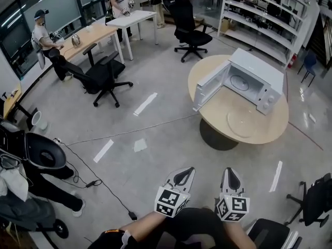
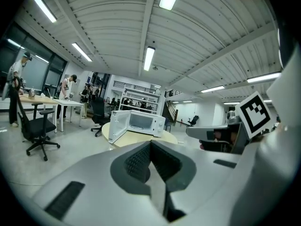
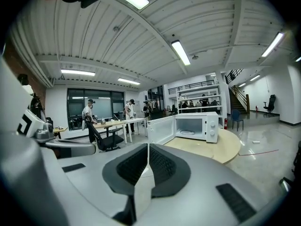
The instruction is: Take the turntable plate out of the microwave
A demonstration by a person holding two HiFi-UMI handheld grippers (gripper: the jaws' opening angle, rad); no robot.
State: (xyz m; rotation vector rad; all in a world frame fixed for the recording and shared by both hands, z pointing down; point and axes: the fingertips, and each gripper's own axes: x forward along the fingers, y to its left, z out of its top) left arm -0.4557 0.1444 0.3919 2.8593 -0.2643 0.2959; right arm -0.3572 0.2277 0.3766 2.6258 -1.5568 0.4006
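A white microwave (image 1: 254,79) stands on a round wooden table (image 1: 270,131) with its door (image 1: 210,87) swung open to the left. A round ring (image 1: 239,82) shows on its cavity floor. A clear round plate (image 1: 241,124) lies flat on the table in front of the microwave. My left gripper (image 1: 184,174) and right gripper (image 1: 230,173) sit side by side at the bottom of the head view, well short of the table. Both are shut with nothing between the jaws. The left gripper (image 2: 150,142) and right gripper (image 3: 148,145) each look toward the microwave (image 2: 141,124) (image 3: 190,126).
Grey floor lies between me and the table, with a cable (image 1: 98,178) running across it. Black office chairs (image 1: 104,77) (image 1: 189,27) stand at the left and the back, another chair (image 1: 316,201) at the lower right. People stand by desks (image 1: 101,32) at the far left. Shelving (image 1: 259,14) lines the back.
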